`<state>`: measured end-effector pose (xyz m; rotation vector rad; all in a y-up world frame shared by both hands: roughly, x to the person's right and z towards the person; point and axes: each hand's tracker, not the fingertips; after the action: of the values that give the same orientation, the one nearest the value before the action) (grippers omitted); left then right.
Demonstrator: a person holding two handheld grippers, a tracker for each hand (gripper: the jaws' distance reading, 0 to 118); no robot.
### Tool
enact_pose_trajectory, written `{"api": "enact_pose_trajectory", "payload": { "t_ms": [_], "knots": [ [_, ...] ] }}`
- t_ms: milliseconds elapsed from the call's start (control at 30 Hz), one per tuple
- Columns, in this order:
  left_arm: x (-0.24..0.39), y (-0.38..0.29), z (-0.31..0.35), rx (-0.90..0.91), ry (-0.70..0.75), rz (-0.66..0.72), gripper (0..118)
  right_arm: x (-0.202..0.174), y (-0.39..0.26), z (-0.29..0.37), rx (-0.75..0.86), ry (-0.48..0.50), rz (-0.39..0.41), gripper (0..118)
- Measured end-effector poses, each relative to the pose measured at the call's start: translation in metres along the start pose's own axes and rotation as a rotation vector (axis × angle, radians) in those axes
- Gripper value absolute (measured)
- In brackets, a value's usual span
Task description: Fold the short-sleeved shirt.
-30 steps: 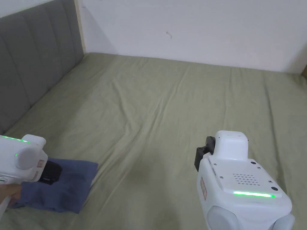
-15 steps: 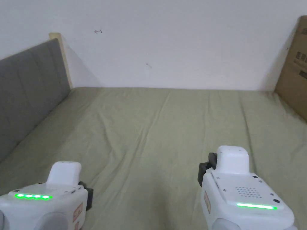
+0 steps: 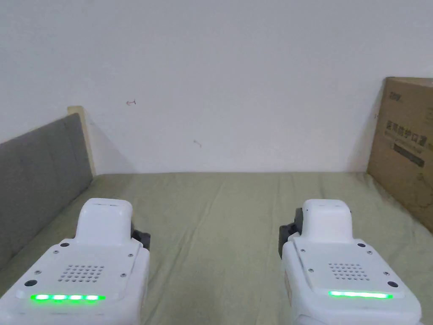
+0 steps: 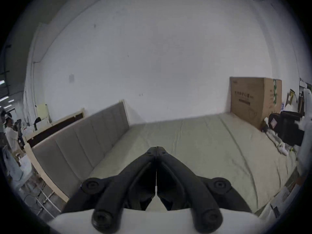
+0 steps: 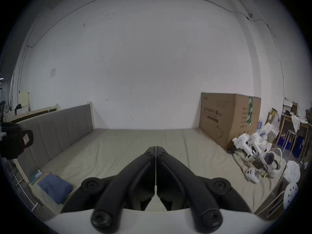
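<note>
Grippers hung side by side above the bed (image 3: 220,211), both empty. Left gripper (image 4: 156,147) had its jaws pressed together with nothing between them; right gripper (image 5: 155,147) was closed the same way. Folded blue shirt (image 5: 54,187) lay flat near the bed's left edge by the headboard (image 5: 55,128), well apart from both. Box (image 3: 408,148) stood at the right.
</note>
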<state>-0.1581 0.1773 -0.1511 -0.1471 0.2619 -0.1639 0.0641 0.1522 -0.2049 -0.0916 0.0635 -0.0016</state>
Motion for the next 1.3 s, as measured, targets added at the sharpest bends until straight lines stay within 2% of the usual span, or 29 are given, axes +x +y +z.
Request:
{"api": "enact_pose_trajectory", "payload": {
  "t_ms": [167,333,400,467,500,533,567,600,667,733,1033,1300],
  "knots": [
    [0.010,0.016,0.007,0.043,-0.037,0.042,0,-0.002,0.016,0.009,0.047,-0.007,0.005,1],
    [0.016,0.014,0.014,0.074,-0.058,0.050,3,-0.004,0.014,0.016,0.043,0.033,0.000,2],
    [0.018,0.012,0.014,0.068,-0.056,0.039,10,-0.008,0.011,0.017,0.039,0.019,0.019,2],
    [0.018,0.010,0.014,0.054,-0.066,0.045,35,-0.008,0.010,0.016,0.026,0.022,0.015,5],
    [0.017,0.009,0.014,0.041,-0.076,0.056,55,-0.008,0.009,0.016,0.017,0.029,0.005,9],
    [0.017,0.008,0.012,0.029,-0.082,0.065,85,-0.008,0.009,0.015,0.008,0.035,-0.005,18],
    [0.016,0.007,0.011,0.019,-0.081,0.073,102,-0.008,0.009,0.015,0.003,0.040,-0.012,26],
    [0.016,0.005,0.011,0.015,-0.074,0.078,111,-0.008,0.009,0.015,0.003,0.040,-0.014,32],
    [0.015,0.002,0.012,0.027,-0.062,0.078,113,-0.009,0.008,0.015,0.009,0.026,-0.001,54],
    [0.014,0.001,0.009,0.018,-0.062,0.068,113,-0.011,0.006,0.014,0.017,0.004,0.017,89],
    [0.015,-0.006,0.004,-0.012,-0.081,0.112,113,-0.013,-0.002,0.011,-0.012,0.017,0.006,90],
    [0.025,-0.011,0.008,0.023,-0.077,0.021,113,-0.015,-0.005,0.009,-0.020,0.017,0.017,90]
  ]
}}
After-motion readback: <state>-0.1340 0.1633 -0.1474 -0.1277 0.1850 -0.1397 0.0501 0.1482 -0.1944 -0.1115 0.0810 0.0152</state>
